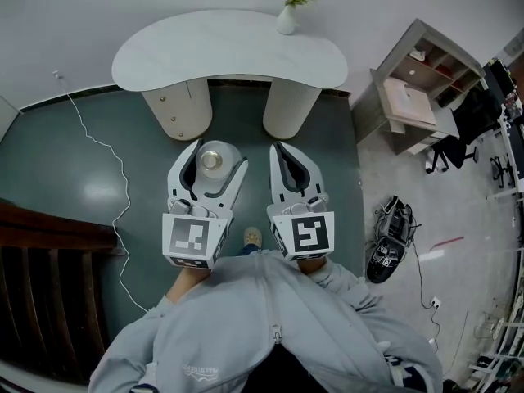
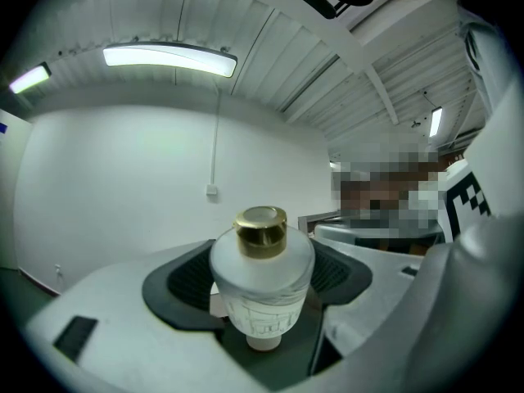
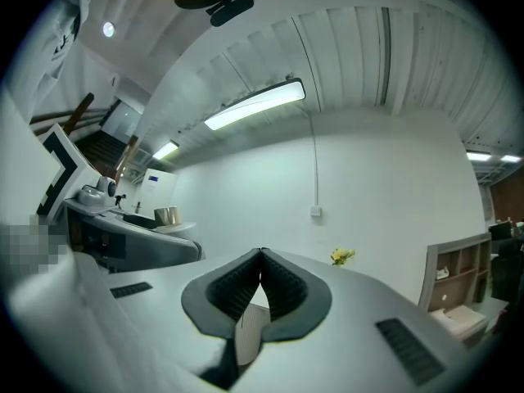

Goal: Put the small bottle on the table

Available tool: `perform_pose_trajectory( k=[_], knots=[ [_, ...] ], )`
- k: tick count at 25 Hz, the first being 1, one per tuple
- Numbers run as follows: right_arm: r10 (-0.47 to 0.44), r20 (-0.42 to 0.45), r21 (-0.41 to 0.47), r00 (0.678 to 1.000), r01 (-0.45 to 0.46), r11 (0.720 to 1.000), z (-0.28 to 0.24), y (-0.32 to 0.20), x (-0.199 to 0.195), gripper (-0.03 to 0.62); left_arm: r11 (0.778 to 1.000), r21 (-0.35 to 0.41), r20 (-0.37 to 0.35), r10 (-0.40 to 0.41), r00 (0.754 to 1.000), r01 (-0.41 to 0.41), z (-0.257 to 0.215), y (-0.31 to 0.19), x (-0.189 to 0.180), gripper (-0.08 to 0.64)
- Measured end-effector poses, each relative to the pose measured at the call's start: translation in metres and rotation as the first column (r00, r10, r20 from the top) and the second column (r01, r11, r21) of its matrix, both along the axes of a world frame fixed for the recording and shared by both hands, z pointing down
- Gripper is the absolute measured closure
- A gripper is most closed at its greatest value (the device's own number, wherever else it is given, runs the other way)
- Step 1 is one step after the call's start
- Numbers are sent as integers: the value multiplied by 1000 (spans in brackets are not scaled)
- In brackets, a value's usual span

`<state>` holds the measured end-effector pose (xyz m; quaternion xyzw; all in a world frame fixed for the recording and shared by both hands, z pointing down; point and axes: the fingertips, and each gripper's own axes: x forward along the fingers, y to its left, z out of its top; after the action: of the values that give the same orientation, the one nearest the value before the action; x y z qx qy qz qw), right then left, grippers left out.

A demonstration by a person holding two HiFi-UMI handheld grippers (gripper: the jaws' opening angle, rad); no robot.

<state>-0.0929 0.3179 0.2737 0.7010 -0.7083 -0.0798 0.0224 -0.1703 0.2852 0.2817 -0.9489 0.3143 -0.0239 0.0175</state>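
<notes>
A small white frosted bottle (image 1: 211, 163) with a gold cap sits between the jaws of my left gripper (image 1: 214, 159), which is shut on it. In the left gripper view the bottle (image 2: 262, 278) stands upright with its gold cap on top and the dark pads against both sides. My right gripper (image 1: 277, 147) is shut with nothing in it; in the right gripper view its tips (image 3: 261, 254) meet. Both grippers hover over the dark floor, short of the white curved table (image 1: 164, 56), and tilt upward toward the wall and ceiling.
A white vase of yellow flowers (image 1: 288, 8) stands at the table's far edge. A white cable (image 1: 115, 178) trails over the floor at left. A dark wooden stair (image 1: 41, 293) is at lower left. A wooden shelf unit (image 1: 417, 84), a black chair (image 1: 446, 150) and a bag (image 1: 389, 240) stand at right.
</notes>
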Motion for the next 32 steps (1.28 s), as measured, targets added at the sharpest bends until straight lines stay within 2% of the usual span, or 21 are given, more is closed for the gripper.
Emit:
perform_pose_trajectory(
  k=[8,14,25,32],
  knots=[
    [-61,3,5,998,61,998,2,-55,35,566,998,14,-21,-62,998,62,-3,-51,33,225],
    [-77,20,12,997,77,997,4,-71,51,566,997,8,-16,-78,997,78,-2,-68,49,225],
    [-60,31,-2,998,60,998,9,-100,74,566,998,-12,-5,-57,998,57,5,-98,74,225],
    [-43,28,-14,999,43,999,15,-145,91,566,999,-13,-6,-34,999,33,9,-142,93,225]
  ],
)
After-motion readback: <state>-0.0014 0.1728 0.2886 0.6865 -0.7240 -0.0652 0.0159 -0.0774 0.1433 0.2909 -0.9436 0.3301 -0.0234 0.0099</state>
